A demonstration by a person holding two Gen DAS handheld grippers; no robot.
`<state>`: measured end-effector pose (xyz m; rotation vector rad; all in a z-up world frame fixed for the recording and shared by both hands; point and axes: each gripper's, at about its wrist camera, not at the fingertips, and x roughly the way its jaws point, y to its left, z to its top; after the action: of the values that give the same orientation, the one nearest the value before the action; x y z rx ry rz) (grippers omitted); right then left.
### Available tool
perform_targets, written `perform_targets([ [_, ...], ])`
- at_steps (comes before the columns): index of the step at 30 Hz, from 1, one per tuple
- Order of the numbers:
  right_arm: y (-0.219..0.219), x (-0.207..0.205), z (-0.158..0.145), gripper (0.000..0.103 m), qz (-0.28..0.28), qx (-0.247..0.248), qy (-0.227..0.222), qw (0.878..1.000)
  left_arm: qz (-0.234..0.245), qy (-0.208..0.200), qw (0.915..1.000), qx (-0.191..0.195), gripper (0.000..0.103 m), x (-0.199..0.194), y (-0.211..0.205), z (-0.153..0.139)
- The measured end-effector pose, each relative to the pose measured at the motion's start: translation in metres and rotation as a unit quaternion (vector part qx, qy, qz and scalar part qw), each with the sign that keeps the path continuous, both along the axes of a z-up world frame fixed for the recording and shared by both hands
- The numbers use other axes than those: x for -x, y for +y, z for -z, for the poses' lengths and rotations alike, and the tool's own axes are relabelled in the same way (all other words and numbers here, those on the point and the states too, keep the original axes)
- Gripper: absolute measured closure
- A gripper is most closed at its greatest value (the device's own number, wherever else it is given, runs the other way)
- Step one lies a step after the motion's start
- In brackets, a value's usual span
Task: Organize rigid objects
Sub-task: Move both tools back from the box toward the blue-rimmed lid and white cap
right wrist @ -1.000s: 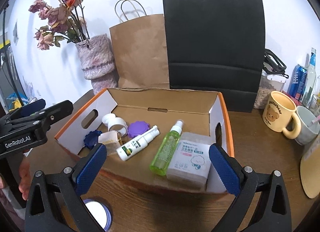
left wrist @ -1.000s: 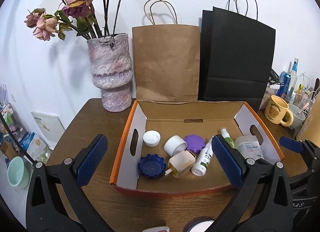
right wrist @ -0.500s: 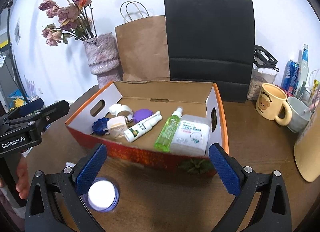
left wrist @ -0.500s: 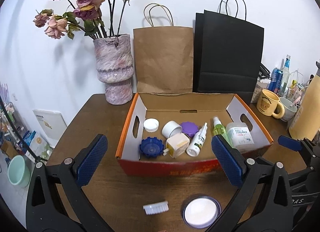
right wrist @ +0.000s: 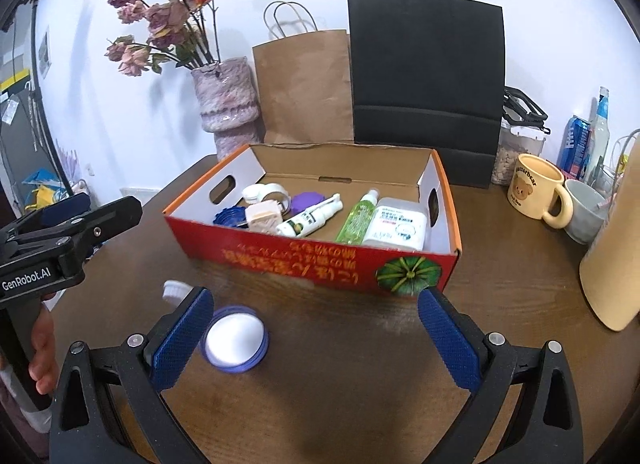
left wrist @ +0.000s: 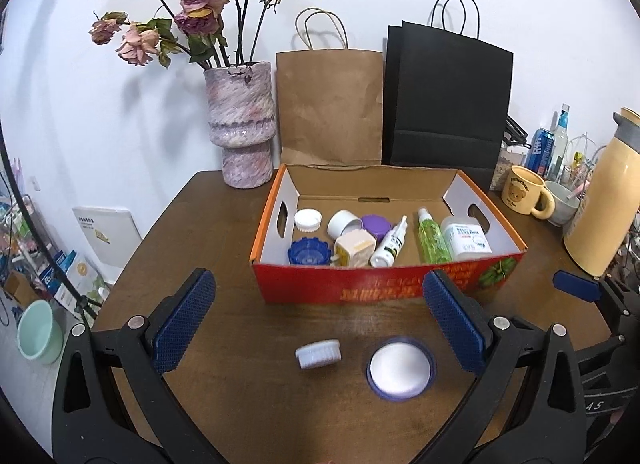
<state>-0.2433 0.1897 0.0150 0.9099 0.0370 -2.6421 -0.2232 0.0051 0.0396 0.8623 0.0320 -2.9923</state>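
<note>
Both the left gripper [left wrist: 320,328] and the right gripper [right wrist: 316,338] hang spread wide and empty above the brown wooden table [left wrist: 224,232], probably so either can drop onto a loose piece. The orange-rimmed cardboard box [left wrist: 384,288] already holds bottles and caps. Just outside its front wall lie a small ribbed white cap [left wrist: 318,353] and a round purple-rimmed white lid [left wrist: 401,368], likely next to go in.
</note>
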Motion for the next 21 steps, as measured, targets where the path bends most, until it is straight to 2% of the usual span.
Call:
perform_targets([
  [13,-0.002,-0.035,0.003,0.000,-0.015,0.013,-0.011,1.000,-0.011,-0.010,0.9999,0.005,0.000,-0.043,-0.013,0.015],
  [21,-0.008,-0.043,0.015,0.000,-0.031,0.031,-0.030,0.999,-0.018,-0.017,0.9997,0.006,0.000,-0.052,-0.028,0.032],
])
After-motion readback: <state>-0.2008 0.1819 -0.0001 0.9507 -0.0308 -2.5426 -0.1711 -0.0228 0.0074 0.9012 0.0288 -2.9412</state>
